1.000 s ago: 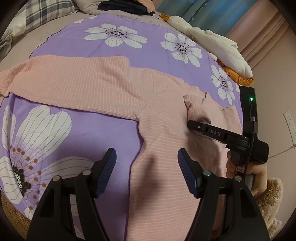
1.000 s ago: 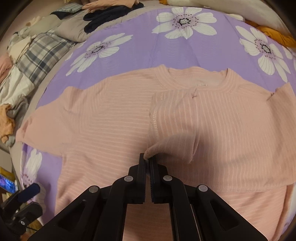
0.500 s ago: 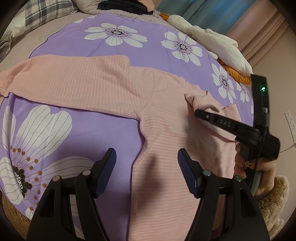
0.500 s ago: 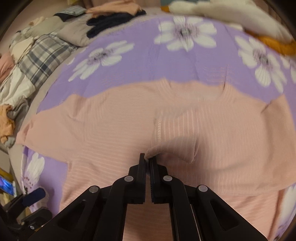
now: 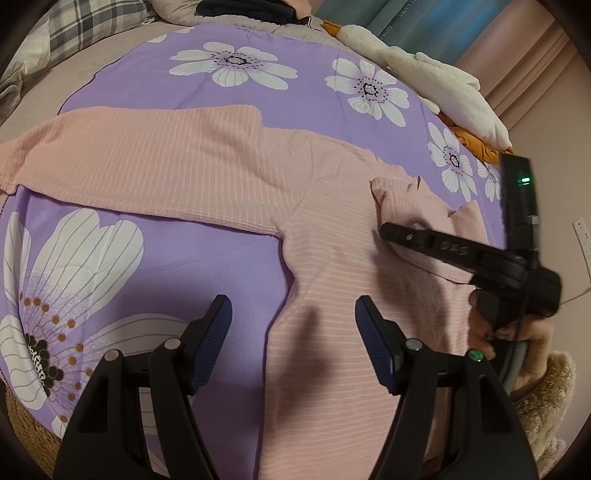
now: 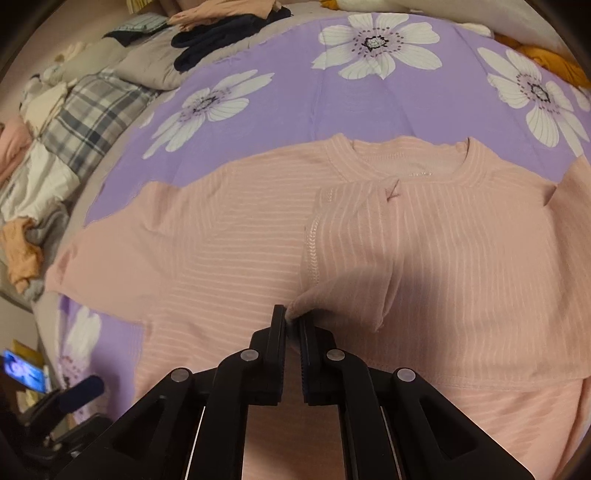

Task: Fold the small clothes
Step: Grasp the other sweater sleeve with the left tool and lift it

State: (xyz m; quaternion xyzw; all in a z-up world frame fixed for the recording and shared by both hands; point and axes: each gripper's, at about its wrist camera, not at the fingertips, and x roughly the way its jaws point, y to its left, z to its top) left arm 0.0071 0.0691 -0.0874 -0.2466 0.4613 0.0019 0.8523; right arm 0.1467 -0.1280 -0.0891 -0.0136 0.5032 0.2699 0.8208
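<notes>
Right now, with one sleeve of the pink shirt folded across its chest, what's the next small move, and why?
Probably let go and draw the right gripper back. Its jaws are opening, with the sleeve's cuff between them, and the sleeve already lies across the pink shirt below the collar. The other sleeve lies spread on the purple sheet, and the left gripper, open and empty, hovers over the shirt's side edge.

A shirt (image 6: 229, 258) lies spread on a bedspread (image 6: 295, 92), neck hole toward the far side. Its one sleeve (image 6: 369, 251) is folded across the chest; the other sleeve (image 5: 140, 158) stretches out flat to the left. Behind the bedspread sit a pillow (image 6: 88, 114) and piled clothes (image 6: 221, 33). A plush toy (image 5: 436, 81) lies along the bedspread's far right edge.
</notes>
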